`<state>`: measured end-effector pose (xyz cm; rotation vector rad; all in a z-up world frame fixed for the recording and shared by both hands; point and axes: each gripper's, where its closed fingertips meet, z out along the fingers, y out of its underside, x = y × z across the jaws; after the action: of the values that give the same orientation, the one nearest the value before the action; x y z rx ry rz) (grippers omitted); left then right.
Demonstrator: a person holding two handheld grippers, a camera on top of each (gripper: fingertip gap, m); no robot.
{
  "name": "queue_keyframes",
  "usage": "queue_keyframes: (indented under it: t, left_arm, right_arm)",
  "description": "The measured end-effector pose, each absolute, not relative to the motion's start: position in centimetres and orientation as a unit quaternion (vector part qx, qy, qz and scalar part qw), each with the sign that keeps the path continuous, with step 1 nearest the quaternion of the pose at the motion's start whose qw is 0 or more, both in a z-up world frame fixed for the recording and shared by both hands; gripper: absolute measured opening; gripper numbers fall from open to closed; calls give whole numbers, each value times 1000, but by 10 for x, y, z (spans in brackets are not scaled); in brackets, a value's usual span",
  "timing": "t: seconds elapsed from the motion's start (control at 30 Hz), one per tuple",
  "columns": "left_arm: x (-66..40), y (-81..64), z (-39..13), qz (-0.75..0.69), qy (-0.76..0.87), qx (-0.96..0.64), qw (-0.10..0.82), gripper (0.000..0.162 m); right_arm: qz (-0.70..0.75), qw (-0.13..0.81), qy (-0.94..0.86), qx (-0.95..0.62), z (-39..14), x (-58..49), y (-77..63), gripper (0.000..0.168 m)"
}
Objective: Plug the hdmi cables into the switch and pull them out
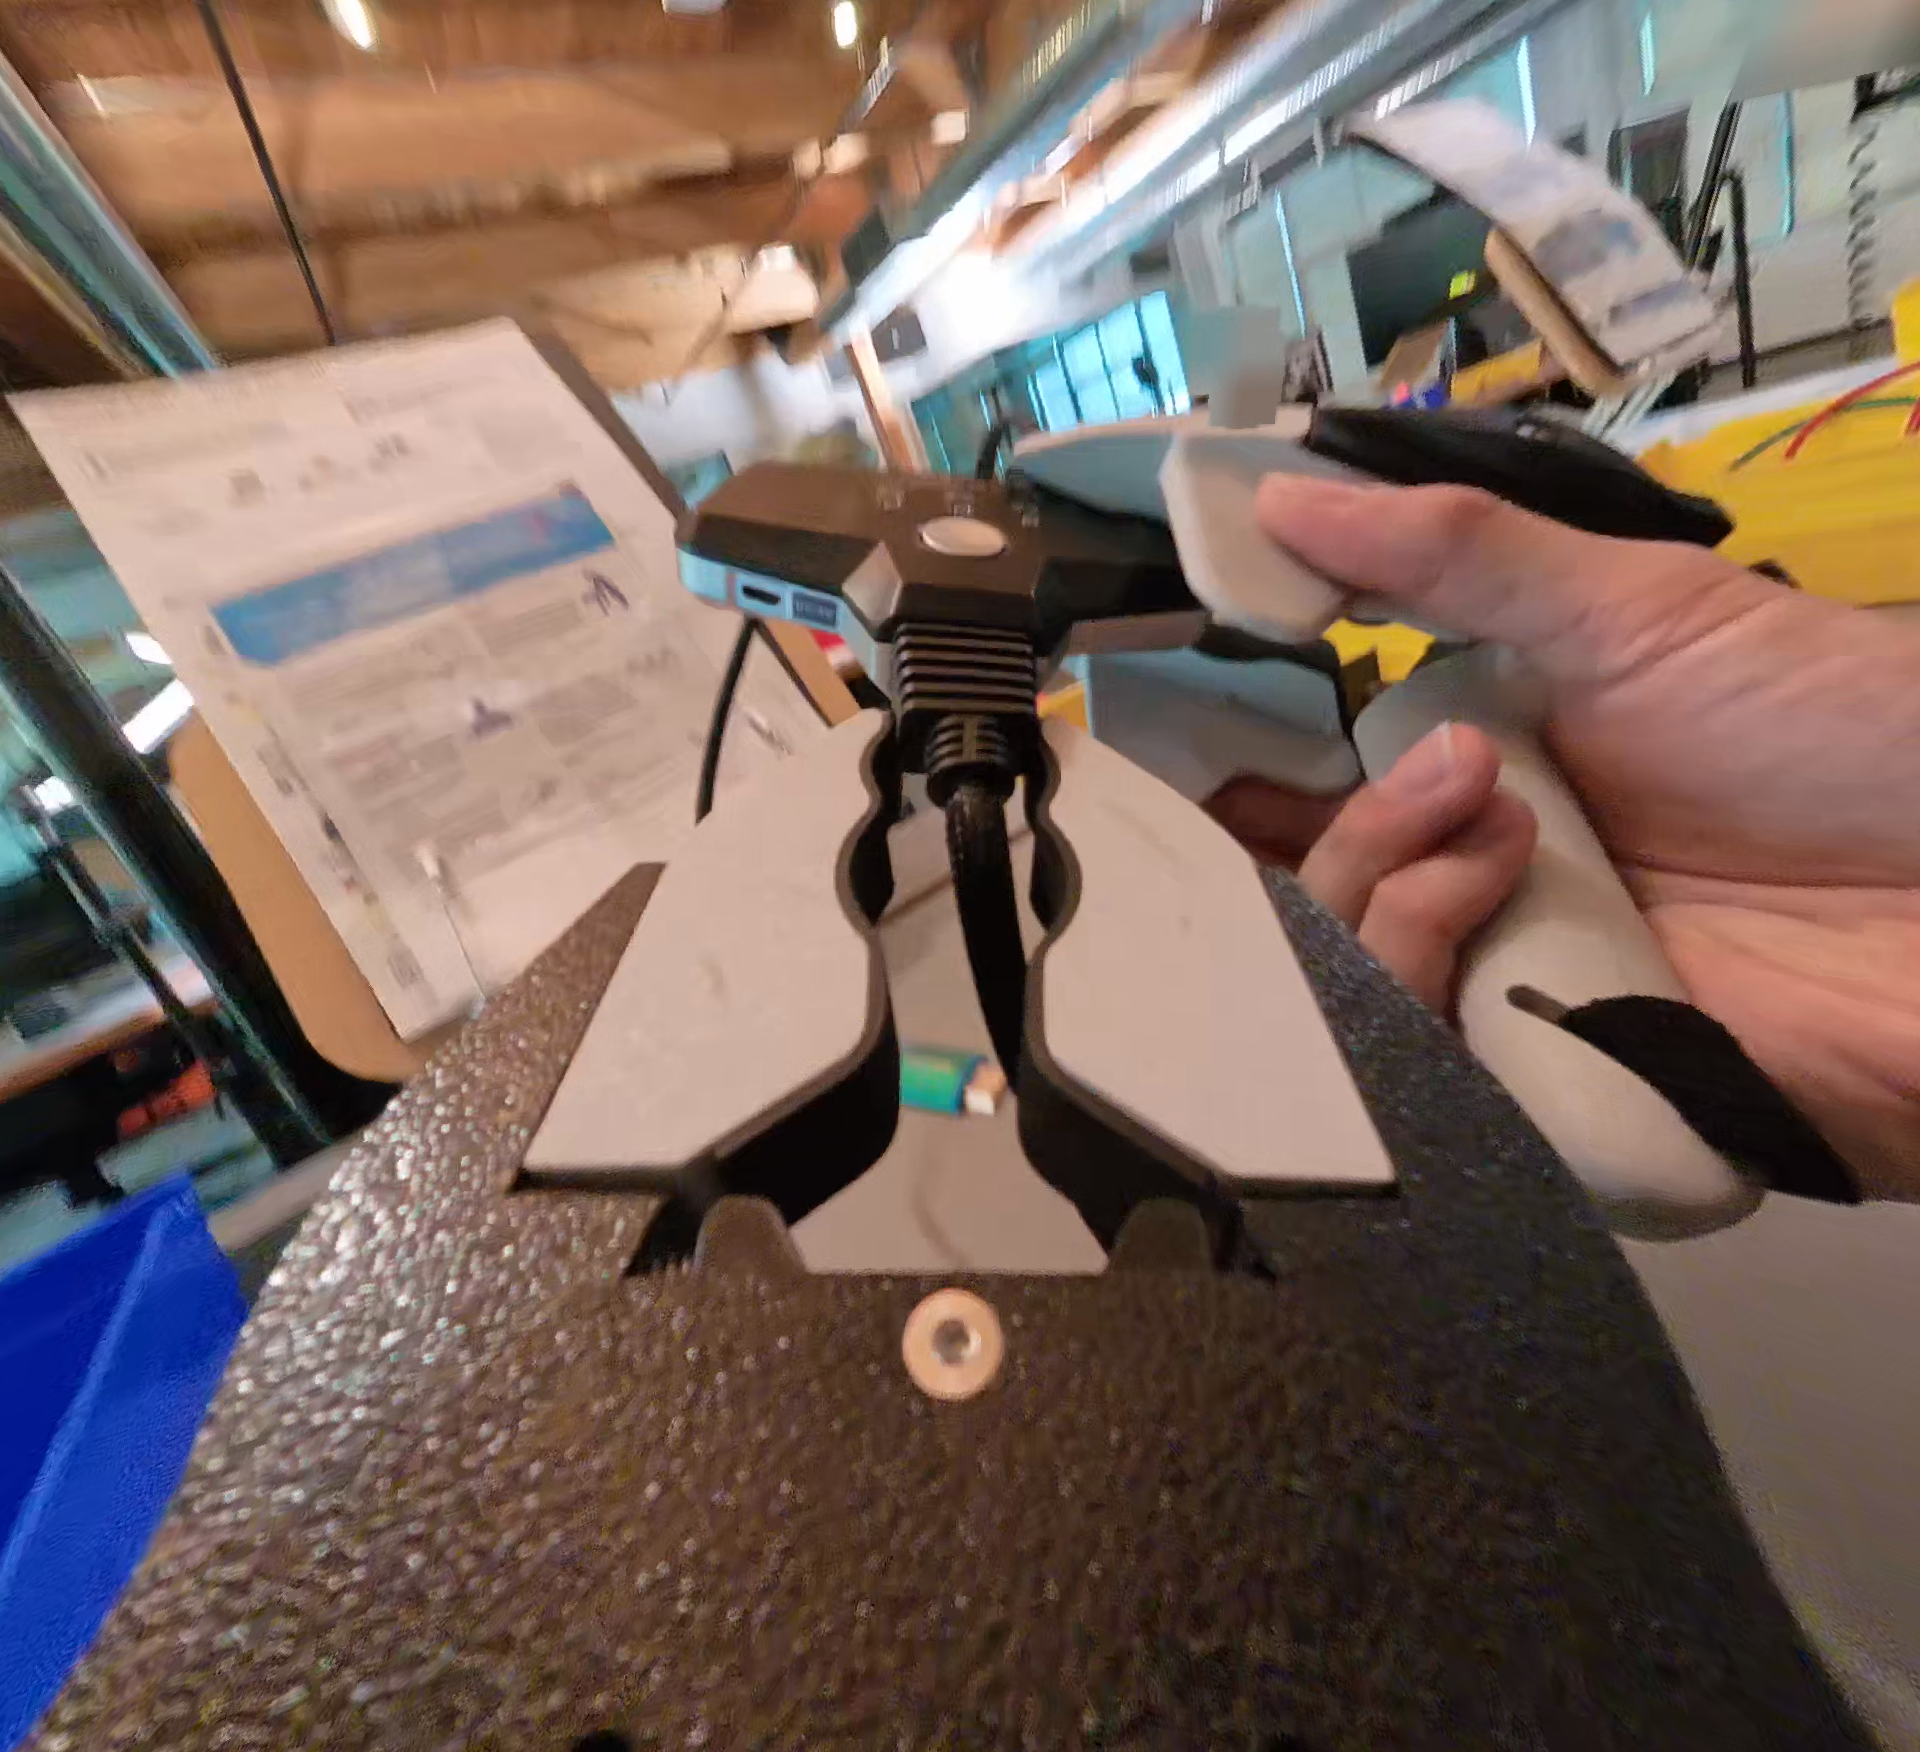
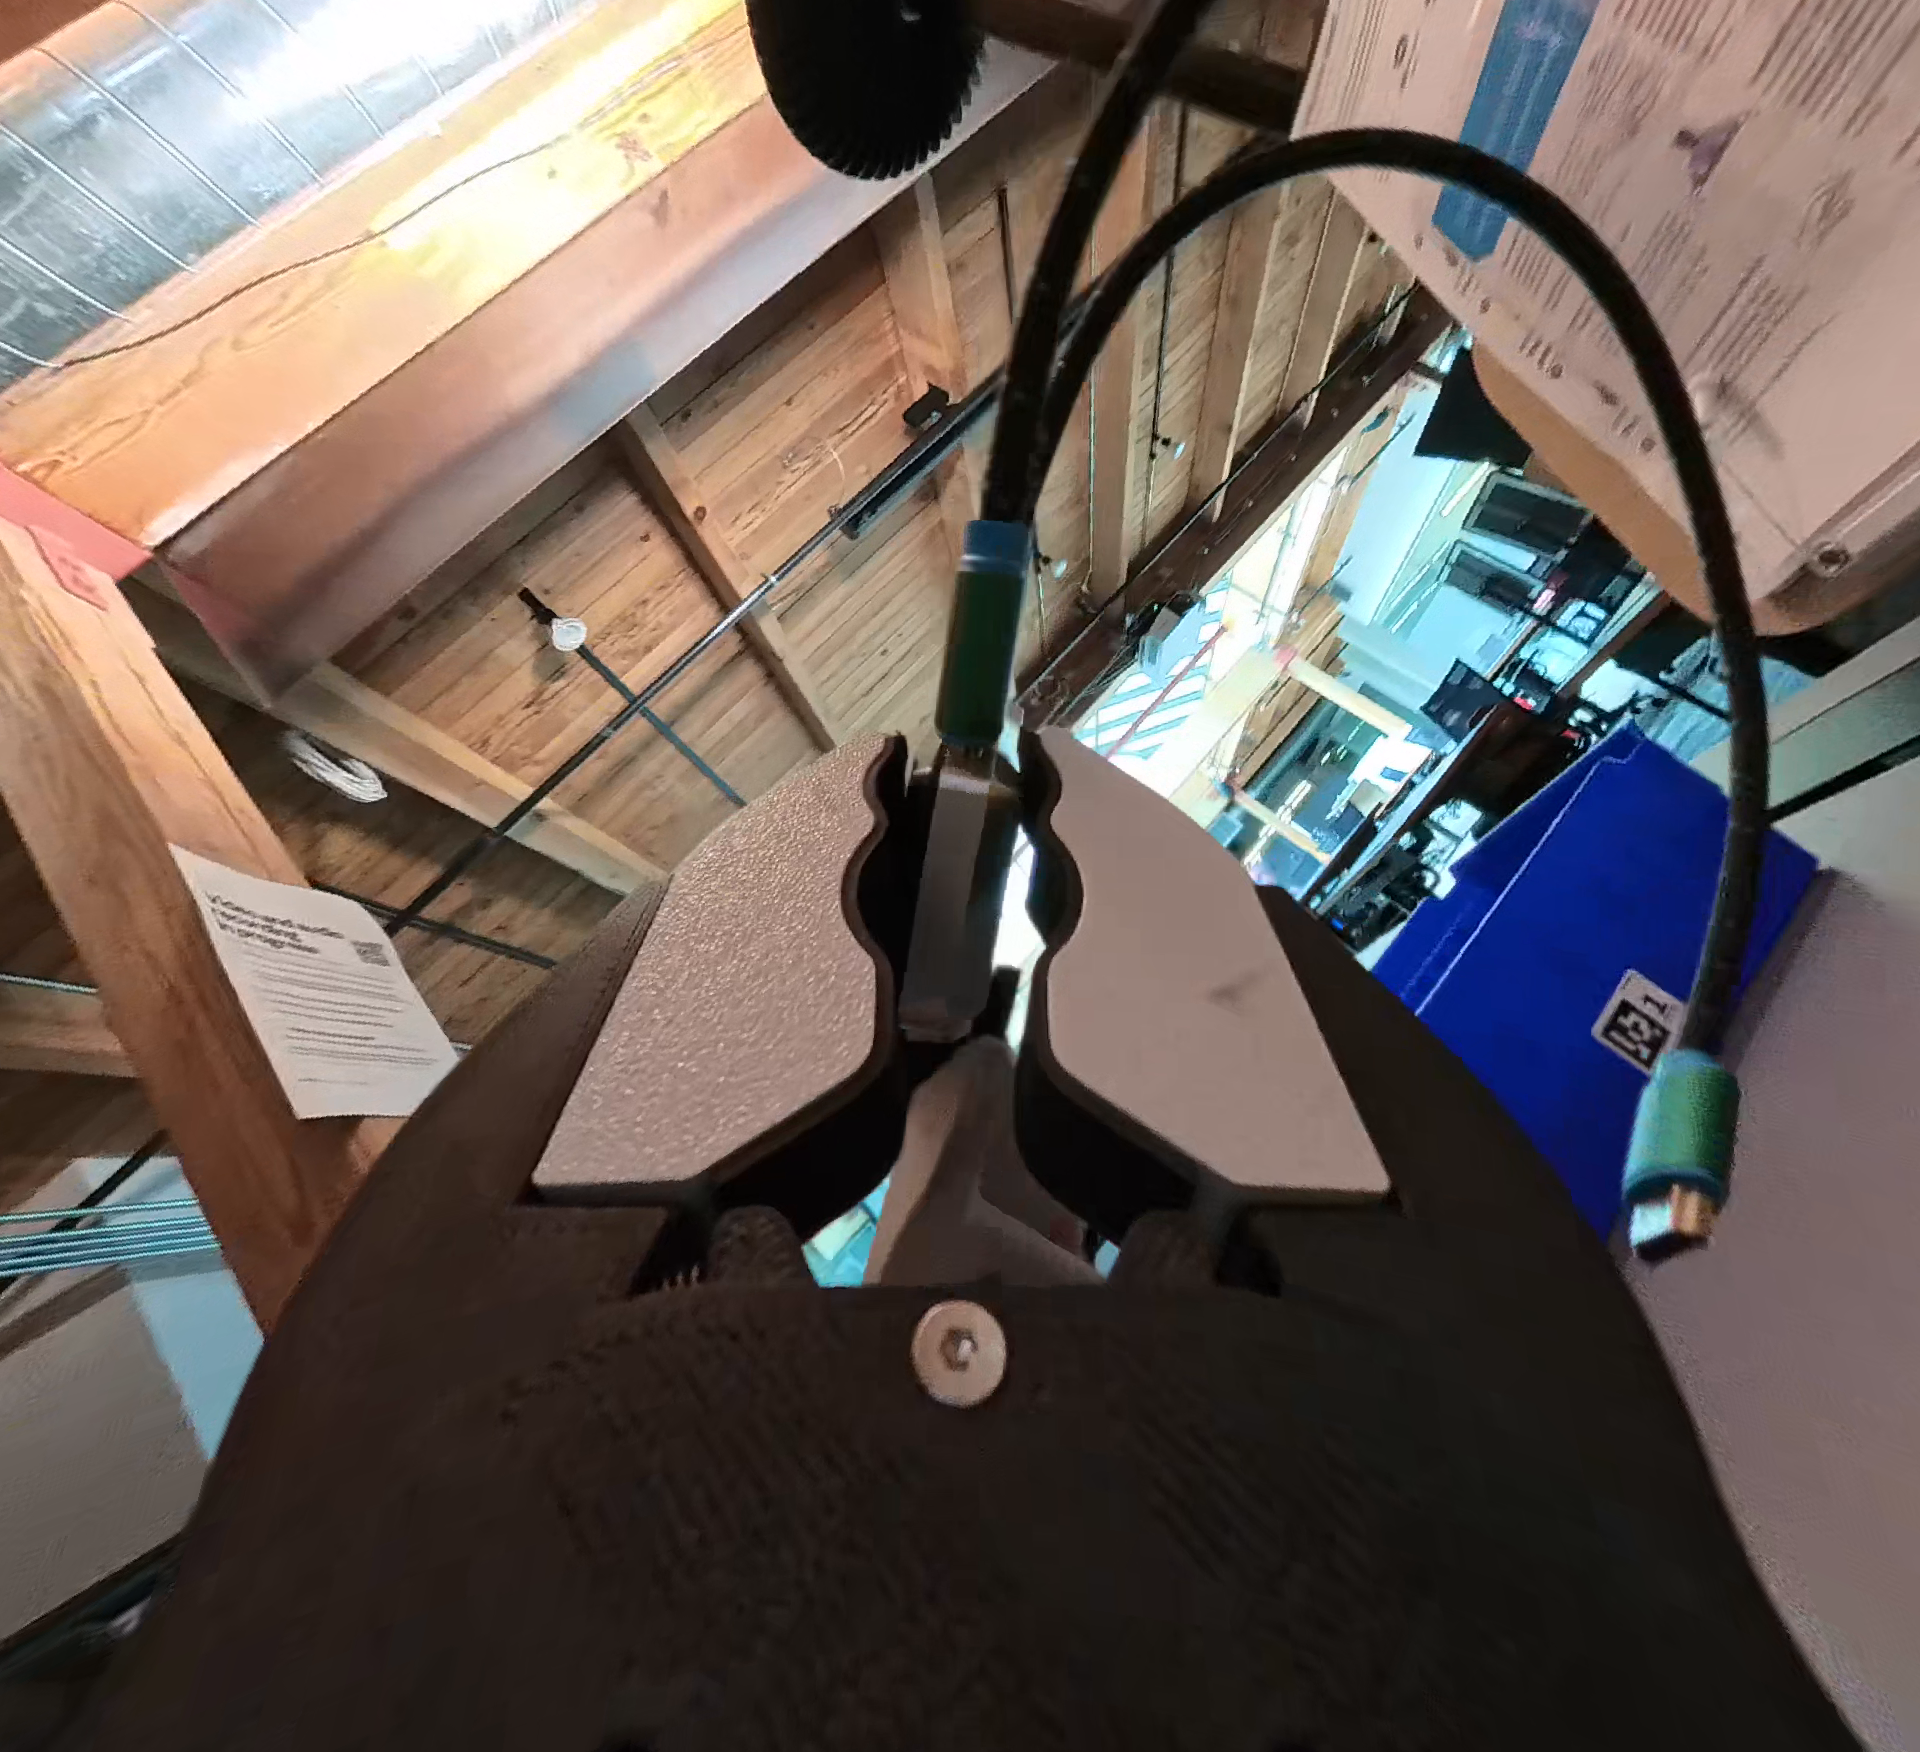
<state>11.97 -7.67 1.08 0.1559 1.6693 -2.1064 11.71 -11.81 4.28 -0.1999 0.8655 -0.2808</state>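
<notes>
In the left wrist view the black HDMI switch (image 1: 940, 549) with a round silver button is held up in the air. My left gripper (image 1: 964, 752) is shut on the ribbed black cable plug (image 1: 964, 668) seated in the switch's near port. My right gripper (image 1: 1226, 559), held by a hand, clamps the switch from the right. In the right wrist view the right gripper (image 2: 966, 757) is shut on the switch (image 2: 951, 881), seen edge-on. A green-sleeved plug (image 2: 977, 632) sits at its far edge. A loose teal HDMI plug (image 2: 1678, 1141) lies on the table and also shows in the left wrist view (image 1: 951, 1084).
A printed sheet on a cardboard backing (image 1: 395, 642) stands left of the switch. A blue bin (image 2: 1590, 954) sits on the grey table (image 2: 1787, 1390) near the loose plug and also shows at the lower left of the left wrist view (image 1: 94, 1453). A black cable (image 2: 1621, 352) arcs overhead.
</notes>
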Motion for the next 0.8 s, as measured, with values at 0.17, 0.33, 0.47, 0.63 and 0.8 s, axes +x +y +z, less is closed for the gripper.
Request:
queue_keyframes:
  t: [0.17,0.33,0.47,0.63,0.8]
  left_arm:
    - [119,-67,16,-766,569,95,284,28]
    - [113,-73,7,-732,617,137,253,0]
    - [112,-70,11,-755,593,138,243,5]
    - [116,-71,5,-750,595,120,262,31]
    - [125,-70,8,-761,588,105,253,21]
  right_arm:
    - [-109,893,431,-72,35,122,-121,21]
    - [-113,882,452,-66,25,126,-125,20]
    - [-113,883,452,-53,26,123,-130,20]
    - [-89,891,443,-43,27,123,-128,20]
    - [-78,889,448,-43,25,125,-124,20]
